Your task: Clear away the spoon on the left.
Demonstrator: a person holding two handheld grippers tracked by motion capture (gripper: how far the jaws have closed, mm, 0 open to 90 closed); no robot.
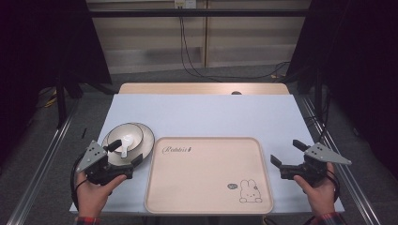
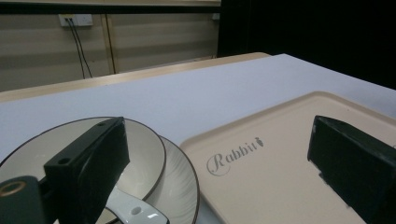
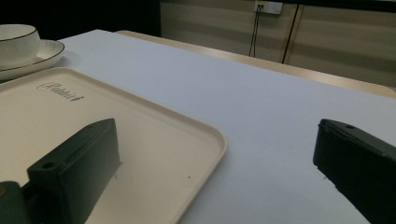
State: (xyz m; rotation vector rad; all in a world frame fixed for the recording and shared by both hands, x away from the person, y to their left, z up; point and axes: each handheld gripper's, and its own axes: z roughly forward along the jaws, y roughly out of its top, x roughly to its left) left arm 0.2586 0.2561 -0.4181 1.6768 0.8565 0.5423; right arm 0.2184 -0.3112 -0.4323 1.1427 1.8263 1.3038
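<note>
- The left gripper (image 1: 126, 154), jaws spread and holding nothing, hovers at the round glossy bowl (image 1: 123, 137), which sits on a ribbed plate (image 1: 148, 140) with a white spoon (image 1: 126, 144).
- The right gripper (image 1: 286, 153), jaws spread, hovers beside the smooth beige rounded tray (image 1: 206, 180) on the matte bench (image 1: 206, 115).

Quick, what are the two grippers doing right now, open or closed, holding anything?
Left gripper: open, holding nothing, jaws beside the bowl and plate.
Right gripper: open, holding nothing, at the tray's right edge.

A lab: aluminium frame rails (image 1: 40, 159) and black curtains (image 1: 356, 56) around the table (image 1: 206, 115).
</note>
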